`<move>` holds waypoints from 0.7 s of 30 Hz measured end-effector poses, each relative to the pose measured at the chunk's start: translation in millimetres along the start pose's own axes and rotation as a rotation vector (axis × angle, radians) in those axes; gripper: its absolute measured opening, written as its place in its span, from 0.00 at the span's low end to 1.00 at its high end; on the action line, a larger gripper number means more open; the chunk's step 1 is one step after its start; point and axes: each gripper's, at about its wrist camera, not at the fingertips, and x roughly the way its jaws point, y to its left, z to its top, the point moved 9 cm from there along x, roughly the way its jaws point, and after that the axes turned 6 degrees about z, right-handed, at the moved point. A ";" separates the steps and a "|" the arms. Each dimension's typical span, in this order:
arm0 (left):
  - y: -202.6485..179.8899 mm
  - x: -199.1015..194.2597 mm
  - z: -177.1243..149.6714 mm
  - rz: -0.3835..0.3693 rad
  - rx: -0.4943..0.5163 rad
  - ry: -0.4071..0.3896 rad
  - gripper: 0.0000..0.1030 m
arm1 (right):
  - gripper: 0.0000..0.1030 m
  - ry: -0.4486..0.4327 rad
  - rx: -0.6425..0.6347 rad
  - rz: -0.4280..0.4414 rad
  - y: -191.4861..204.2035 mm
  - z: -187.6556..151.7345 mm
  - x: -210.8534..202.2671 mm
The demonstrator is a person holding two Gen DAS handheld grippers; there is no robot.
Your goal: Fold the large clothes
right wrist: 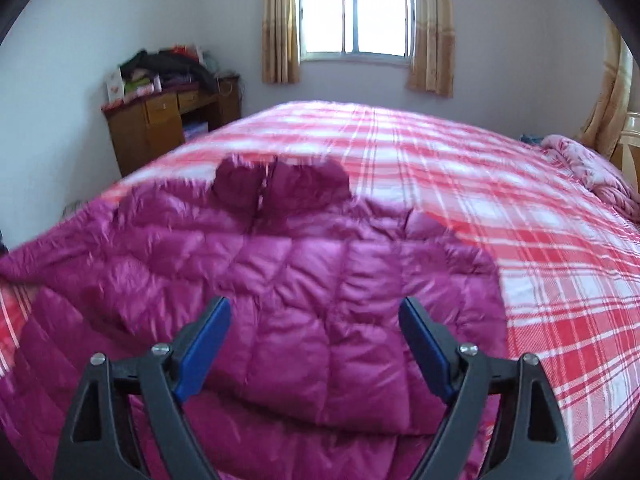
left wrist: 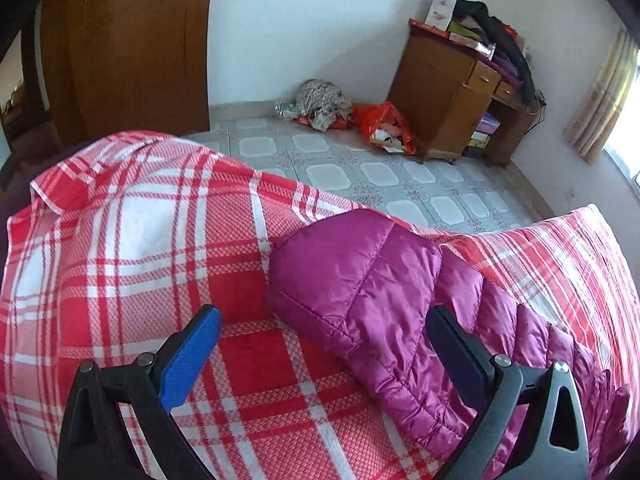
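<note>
A magenta quilted puffer jacket (right wrist: 280,264) lies spread flat on the bed's red and white plaid cover (right wrist: 500,208), collar toward the window. In the left wrist view one sleeve end of the jacket (left wrist: 360,280) rests near the bed's edge. My left gripper (left wrist: 324,320) hovers open above that sleeve end, its blue pads (left wrist: 192,356) wide apart and empty. Over the jacket's lower body my right gripper (right wrist: 314,316) is open as well, with nothing pinched between its pads.
A wooden desk (left wrist: 452,96) piled with clothes and boxes stands by the wall. Bags and a cloth bundle (left wrist: 324,106) lie on the tiled floor. A wooden door (left wrist: 132,48) is at left. A crumpled pink blanket (right wrist: 592,172) lies at the bed's far right.
</note>
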 end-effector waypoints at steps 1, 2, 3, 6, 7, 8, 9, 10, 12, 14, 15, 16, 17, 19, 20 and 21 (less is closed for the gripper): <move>0.1 1.7 0.1 0.006 -0.011 0.000 0.99 | 0.85 0.039 0.025 -0.004 -5.7 -4.6 8.2; 1.4 2.8 1.2 0.013 -0.018 -0.011 0.99 | 0.85 0.060 0.047 -0.004 -10.0 -6.6 12.6; 2.6 3.7 1.9 0.022 -0.017 -0.015 0.99 | 0.85 0.076 0.080 0.003 -15.2 -8.4 16.2; 3.5 7.4 1.5 0.035 -0.008 -0.024 0.93 | 0.85 0.088 0.131 0.032 -24.0 -11.4 19.8; 3.0 6.0 2.5 0.051 0.001 -0.047 0.79 | 0.86 0.088 0.133 0.035 -22.8 -12.2 19.7; 3.0 3.4 2.5 0.076 0.016 -0.066 0.73 | 0.86 0.089 0.132 0.034 -21.3 -13.2 18.9; 0.4 1.3 1.2 0.073 0.032 -0.072 0.59 | 0.86 0.091 0.127 0.029 -20.8 -13.8 19.0; -0.2 1.1 3.0 0.076 0.041 -0.079 0.54 | 0.87 0.094 0.121 0.022 -20.2 -14.4 19.2; -3.5 1.4 3.7 0.043 0.040 -0.076 0.41 | 0.87 0.099 0.111 0.012 -18.8 -15.2 19.0; -6.7 3.7 5.1 0.025 0.053 -0.075 0.33 | 0.89 0.103 0.107 0.015 -17.2 -15.5 20.4; -8.0 4.3 5.7 0.021 0.063 -0.076 0.29 | 0.89 0.104 0.109 0.019 -17.1 -16.0 20.6; -9.8 3.7 6.3 0.010 0.071 -0.079 0.25 | 0.89 0.103 0.113 0.022 -18.2 -15.8 20.6; -13.3 0.4 7.2 -0.003 0.086 -0.091 0.24 | 0.89 0.102 0.116 0.025 -18.7 -16.2 20.3; -24.2 -17.1 11.1 -0.031 0.132 -0.141 0.21 | 0.89 0.100 0.120 0.029 -19.1 -16.1 20.5; -30.8 -27.6 13.2 -0.054 0.150 -0.167 0.21 | 0.90 0.100 0.121 0.031 -19.1 -15.9 20.8; -40.3 -44.7 15.1 -0.089 0.170 -0.206 0.21 | 0.90 0.099 0.122 0.032 -19.1 -15.9 21.0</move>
